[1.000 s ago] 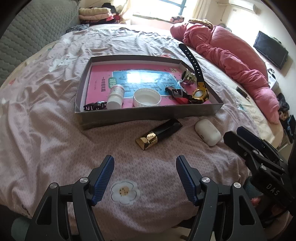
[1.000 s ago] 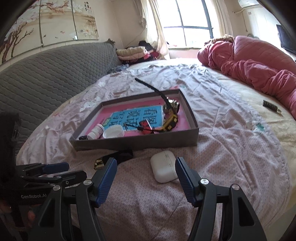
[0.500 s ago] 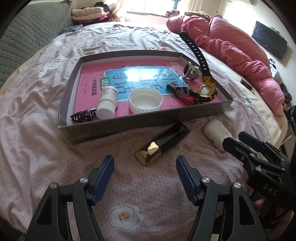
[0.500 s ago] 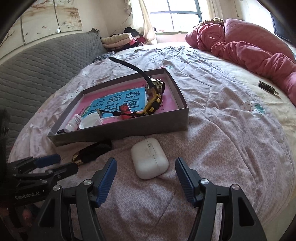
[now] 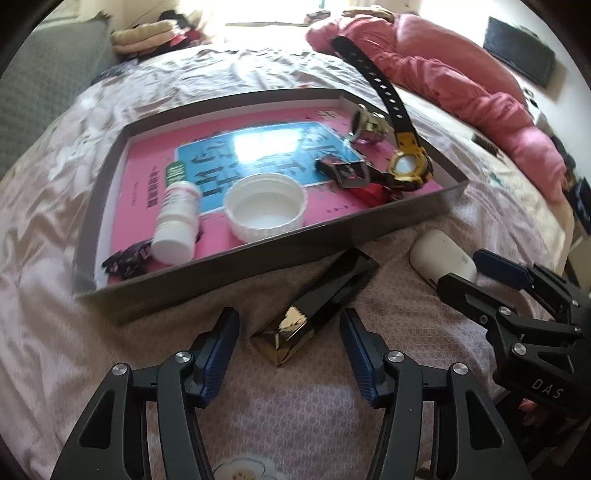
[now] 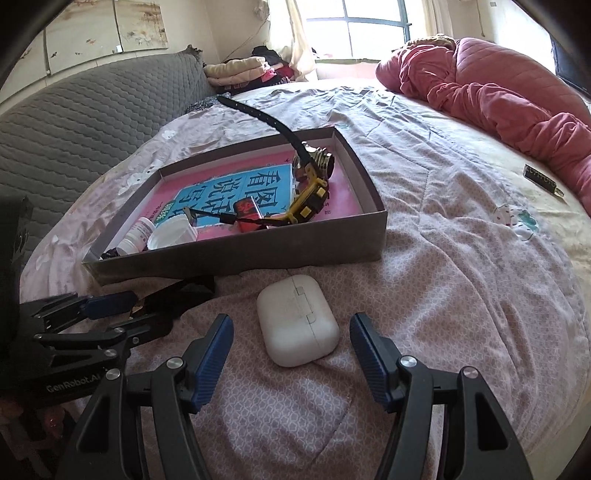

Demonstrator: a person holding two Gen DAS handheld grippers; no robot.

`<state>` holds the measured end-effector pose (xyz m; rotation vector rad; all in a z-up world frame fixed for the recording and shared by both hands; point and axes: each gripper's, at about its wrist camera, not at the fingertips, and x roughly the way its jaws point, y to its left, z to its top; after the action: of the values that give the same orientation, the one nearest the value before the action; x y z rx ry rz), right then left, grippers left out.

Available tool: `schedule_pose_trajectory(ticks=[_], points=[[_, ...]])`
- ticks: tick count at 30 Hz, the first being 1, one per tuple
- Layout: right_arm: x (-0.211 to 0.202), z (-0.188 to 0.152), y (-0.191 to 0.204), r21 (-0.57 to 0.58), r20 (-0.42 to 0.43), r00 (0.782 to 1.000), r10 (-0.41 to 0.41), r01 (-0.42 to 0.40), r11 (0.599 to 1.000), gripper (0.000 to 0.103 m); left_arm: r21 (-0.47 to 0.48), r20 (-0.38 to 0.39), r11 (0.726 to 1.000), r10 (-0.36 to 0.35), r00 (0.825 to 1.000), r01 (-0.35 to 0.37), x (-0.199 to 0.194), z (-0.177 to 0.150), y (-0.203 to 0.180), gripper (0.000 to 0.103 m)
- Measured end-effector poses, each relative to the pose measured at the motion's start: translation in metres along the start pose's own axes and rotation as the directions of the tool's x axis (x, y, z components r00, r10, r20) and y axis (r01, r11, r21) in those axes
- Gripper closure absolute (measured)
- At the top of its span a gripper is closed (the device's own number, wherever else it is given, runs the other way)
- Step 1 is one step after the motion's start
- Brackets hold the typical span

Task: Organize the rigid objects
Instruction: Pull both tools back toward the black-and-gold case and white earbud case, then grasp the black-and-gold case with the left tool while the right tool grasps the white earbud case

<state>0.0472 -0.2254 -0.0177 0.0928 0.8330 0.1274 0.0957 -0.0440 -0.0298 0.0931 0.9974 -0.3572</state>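
We're in a home bedroom: a round bed under a wrinkled pink floral sheet (image 6: pixel 461 229), crumpled pink quilted duvet (image 6: pixel 491 85) at two o'clock, grey quilted headboard (image 6: pixel 85 110) at ten, folded clothes (image 6: pixel 236 70) by the window (image 6: pixel 369 29).

White earbud case (image 6: pixel 297 320) (lid shut), right gripper (image 6: pixel 291 349) jaws apart astride it

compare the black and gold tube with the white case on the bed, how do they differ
The black and gold tube is dark, long and slim with a shiny gold end; the white case is plain, stubby and rounded. The tube lies between the left gripper fingers; the case lies between the right gripper fingers. Both rest on the bedsheet outside the tray, ungripped.
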Motion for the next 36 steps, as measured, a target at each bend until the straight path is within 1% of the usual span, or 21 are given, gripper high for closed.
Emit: schedule_pose_trajectory(ticks=[4,9,14,22,27,31,33,34,36], points=[[0.007,0.001,0.0,-0.004,-0.02,1.0,0.002,-0.002,1.0,0.038,0.059,-0.007,0.998,-0.006,1.0,0.006,0.006,0.003,-0.009,0.045],[0.014,0.002,0.002,-0.023,-0.033,0.999,-0.009,0.008,1.0,0.038,0.095,-0.013,0.995,-0.01,1.0,0.012,0.011,0.008,-0.014,0.048],[0.021,0.003,0.008,-0.067,-0.038,0.999,-0.035,0.033,0.997,0.038,0.093,-0.014,0.995,-0.021,1.0,0.022,0.014,0.01,-0.014,0.051],[0.03,0.007,0.005,-0.075,-0.037,0.998,-0.042,0.039,0.996,0.038,0.091,-0.022,0.995,-0.033,0.999,0.034,0.018,0.01,-0.013,0.051],[0.036,0.007,0.01,-0.131,-0.034,0.997,-0.068,0.063,0.989,0.041,0.081,-0.023,0.996,-0.031,0.999,0.033,0.019,0.01,-0.013,0.052],[0.037,0.007,0.008,-0.126,-0.031,0.998,-0.046,0.041,0.991,0.045,0.044,-0.03,0.997,-0.058,0.998,0.06,0.02,0.011,-0.012,0.052],[0.037,0.009,0.005,-0.107,-0.027,0.999,-0.028,0.025,0.994,0.052,0.051,-0.029,0.997,-0.059,0.998,0.061,0.02,0.011,-0.015,0.055],[0.037,0.01,0.004,-0.099,-0.028,0.999,-0.019,0.016,0.995,0.053,0.054,-0.027,0.997,-0.061,0.998,0.062,0.02,0.011,-0.017,0.059],[0.036,0.011,0.001,-0.087,-0.026,1.0,-0.006,0.004,0.996,0.053,0.054,-0.02,0.996,-0.064,0.998,0.065,0.02,0.01,-0.02,0.061]])
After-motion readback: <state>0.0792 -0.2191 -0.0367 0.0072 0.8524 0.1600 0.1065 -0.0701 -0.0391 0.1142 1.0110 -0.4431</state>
